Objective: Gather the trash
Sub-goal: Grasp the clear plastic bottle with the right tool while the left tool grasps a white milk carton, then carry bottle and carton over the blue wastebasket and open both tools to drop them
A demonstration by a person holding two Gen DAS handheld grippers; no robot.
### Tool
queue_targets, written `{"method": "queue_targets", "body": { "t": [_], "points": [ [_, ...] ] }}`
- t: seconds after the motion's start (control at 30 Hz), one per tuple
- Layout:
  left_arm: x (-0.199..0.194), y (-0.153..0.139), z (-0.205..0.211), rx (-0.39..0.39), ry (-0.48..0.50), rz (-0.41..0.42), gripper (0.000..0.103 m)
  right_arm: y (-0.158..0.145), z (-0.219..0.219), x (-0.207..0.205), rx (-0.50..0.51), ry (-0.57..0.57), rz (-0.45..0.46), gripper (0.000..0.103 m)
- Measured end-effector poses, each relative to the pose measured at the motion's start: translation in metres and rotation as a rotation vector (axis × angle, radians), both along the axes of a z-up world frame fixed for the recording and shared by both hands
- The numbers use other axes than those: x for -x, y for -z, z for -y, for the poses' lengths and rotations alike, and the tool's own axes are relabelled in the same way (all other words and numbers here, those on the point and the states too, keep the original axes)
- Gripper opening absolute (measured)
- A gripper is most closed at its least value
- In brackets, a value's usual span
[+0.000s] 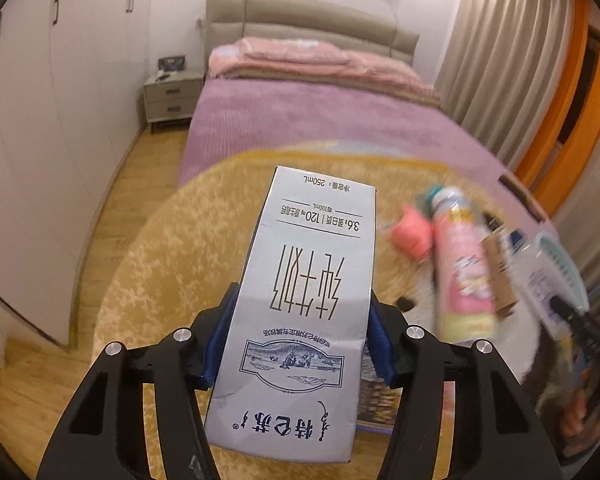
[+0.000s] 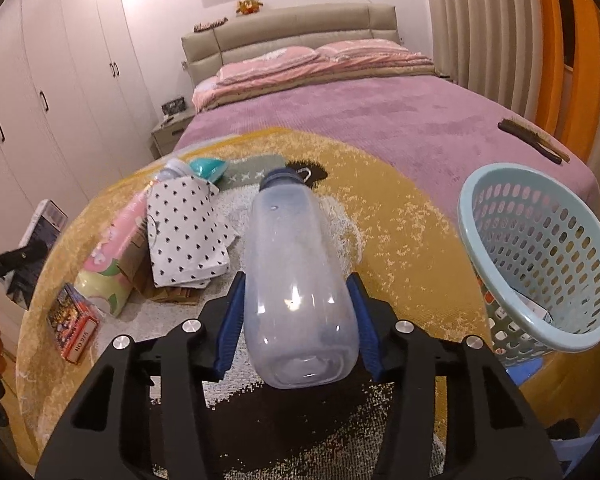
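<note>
Trash half-gathered: left gripper (image 1: 300, 344) clamps milk carton (image 1: 300, 304), right gripper (image 2: 298, 324) clamps plastic bottle (image 2: 300, 276); basket (image 2: 540, 256) at three o'clock, litter remaining at ten.

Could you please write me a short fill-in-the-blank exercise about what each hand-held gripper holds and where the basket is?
1. The left hand-held gripper grips a white ____ carton.
2. The right hand-held gripper grips a clear plastic ____ with a dark blue cap.
3. The pale blue perforated plastic basket lies to the ____ of the right hand-held gripper.

Missing words: milk; bottle; right
</note>
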State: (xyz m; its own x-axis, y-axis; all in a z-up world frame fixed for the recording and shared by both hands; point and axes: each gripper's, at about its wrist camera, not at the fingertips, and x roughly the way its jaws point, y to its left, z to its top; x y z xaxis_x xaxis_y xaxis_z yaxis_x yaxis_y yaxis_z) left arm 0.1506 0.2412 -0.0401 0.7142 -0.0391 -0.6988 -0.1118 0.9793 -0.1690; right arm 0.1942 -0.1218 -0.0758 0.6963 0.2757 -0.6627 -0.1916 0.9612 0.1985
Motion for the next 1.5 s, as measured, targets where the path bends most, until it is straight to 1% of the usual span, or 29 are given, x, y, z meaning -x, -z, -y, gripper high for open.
{"method": "queue_targets", "body": {
  "t": [0.13, 0.23, 0.4, 0.5, 0.67, 0.87, 1.03, 1.2, 1.33, 1.5],
  "points": [
    [0.007, -0.022, 0.014, 0.023, 0.034, 0.044, 0.055, -0.006, 0.008, 0.006, -0.046, -0.002, 0.02, 0.045],
    [0.009, -0.036, 0.03, 0.023, 0.067, 0.069, 0.055, -0.011, 0.017, 0.01, -0.081, -0.003, 0.031, 0.045],
    [0.007, -0.056, 0.065, 0.064, 0.145, 0.116, 0.055, -0.03, 0.032, 0.019, -0.106, 0.004, 0.077, 0.044],
    [0.005, -0.062, 0.087, 0.079, 0.189, 0.133, 0.055, -0.039, 0.042, 0.022, -0.106, 0.018, 0.09, 0.044],
    [0.001, -0.069, 0.131, 0.076, 0.267, 0.152, 0.055, -0.055, 0.067, 0.029, -0.129, 0.046, 0.125, 0.044],
    [-0.014, -0.074, 0.185, 0.12, 0.366, 0.166, 0.055, -0.068, 0.11, 0.033, -0.158, 0.119, 0.159, 0.044],
    [-0.032, -0.072, 0.241, 0.123, 0.453, 0.167, 0.055, -0.07, 0.155, 0.03, -0.145, 0.216, 0.173, 0.044],
    [-0.052, -0.06, 0.299, 0.135, 0.536, 0.144, 0.055, -0.063, 0.204, 0.023, -0.152, 0.309, 0.165, 0.044],
    [-0.07, -0.038, 0.348, 0.142, 0.597, 0.097, 0.055, -0.054, 0.232, 0.018, -0.143, 0.369, 0.149, 0.044],
    [-0.09, -0.014, 0.387, 0.164, 0.631, 0.044, 0.055, -0.037, 0.257, 0.009, -0.137, 0.419, 0.118, 0.044]
  ]
}}
